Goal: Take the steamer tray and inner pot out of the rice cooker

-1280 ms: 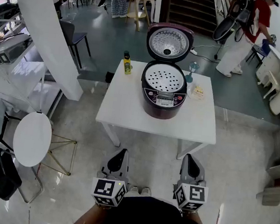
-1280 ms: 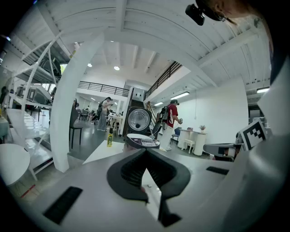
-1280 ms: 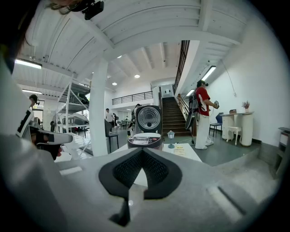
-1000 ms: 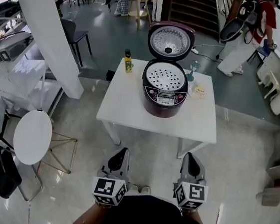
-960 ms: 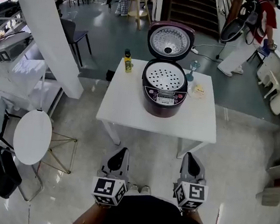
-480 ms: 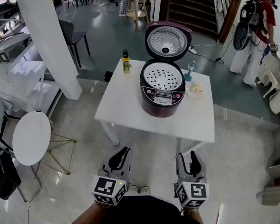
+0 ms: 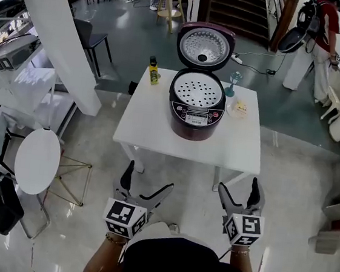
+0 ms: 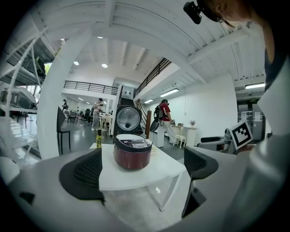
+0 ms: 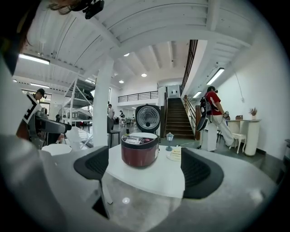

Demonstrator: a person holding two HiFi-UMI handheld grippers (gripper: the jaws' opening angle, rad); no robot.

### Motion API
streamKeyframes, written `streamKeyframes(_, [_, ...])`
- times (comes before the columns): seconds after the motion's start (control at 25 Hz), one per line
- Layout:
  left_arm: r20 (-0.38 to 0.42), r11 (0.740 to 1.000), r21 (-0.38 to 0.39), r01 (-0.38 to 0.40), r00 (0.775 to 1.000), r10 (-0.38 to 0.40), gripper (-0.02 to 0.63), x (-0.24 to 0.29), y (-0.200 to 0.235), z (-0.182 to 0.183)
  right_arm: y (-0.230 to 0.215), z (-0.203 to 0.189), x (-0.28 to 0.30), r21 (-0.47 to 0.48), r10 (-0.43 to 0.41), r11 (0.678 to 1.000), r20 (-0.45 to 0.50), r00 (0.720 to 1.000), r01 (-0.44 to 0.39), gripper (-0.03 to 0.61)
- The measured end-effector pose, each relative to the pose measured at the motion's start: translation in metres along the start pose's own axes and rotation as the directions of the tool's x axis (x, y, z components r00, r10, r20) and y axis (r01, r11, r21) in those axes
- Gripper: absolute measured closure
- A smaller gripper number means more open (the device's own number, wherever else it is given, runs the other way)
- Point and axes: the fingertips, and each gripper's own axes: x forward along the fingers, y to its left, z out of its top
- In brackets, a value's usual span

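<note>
Maroon rice cooker [image 7: 197, 108] untouched, left gripper [image 7: 148, 179], right gripper [image 7: 238, 186], fingers earlier pressed together, now opening, nothing between.

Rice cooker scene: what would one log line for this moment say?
cooker: lid open, tray in | left tongs: opening, empty | right tongs: opening, empty | both short of table

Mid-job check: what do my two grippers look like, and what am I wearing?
The left gripper and right gripper match: two curved dark-grey fingers with black dimpled pads inside, and a white cube with black square markers at the rear. No cables show. Both pairs of jaws are opening, nothing between them. You wear a black top; no sleeve reaches the wrists.
</note>
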Motion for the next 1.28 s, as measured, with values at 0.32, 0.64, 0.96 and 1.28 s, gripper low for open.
streamKeyframes(0.32, [0.024, 0.995, -0.032, -0.093, 0.995, 0.093, 0.080, 0.008, 0.022, 0.010, -0.024, 0.003, 0.015, -0.024, 0.009, 1.000, 0.000, 1.000, -0.009, 0.098])
streamKeyframes(0.64, [-0.004, 0.993, 0.000, -0.116, 0.993, 0.116, 0.080, 0.053, 0.041, 0.013, -0.040, 0.005, 0.068, -0.027, 0.023, 0.999, -0.003, 1.000, -0.023, 0.098])
streamKeyframes(0.96, [-0.036, 0.995, 0.000, -0.096, 0.995, 0.096, 0.080, 0.147, 0.093, 0.032, -0.061, 0.028, 0.173, -0.020, 0.021, 1.000, -0.012, 1.000, -0.021, 0.098])
streamKeyframes(1.28, [-0.081, 0.998, 0.058, -0.034, 0.996, 0.038, 0.080, 0.254, 0.134, 0.066, -0.078, 0.062, 0.282, -0.045, 0.011, 0.999, -0.034, 0.999, -0.012, 0.098])
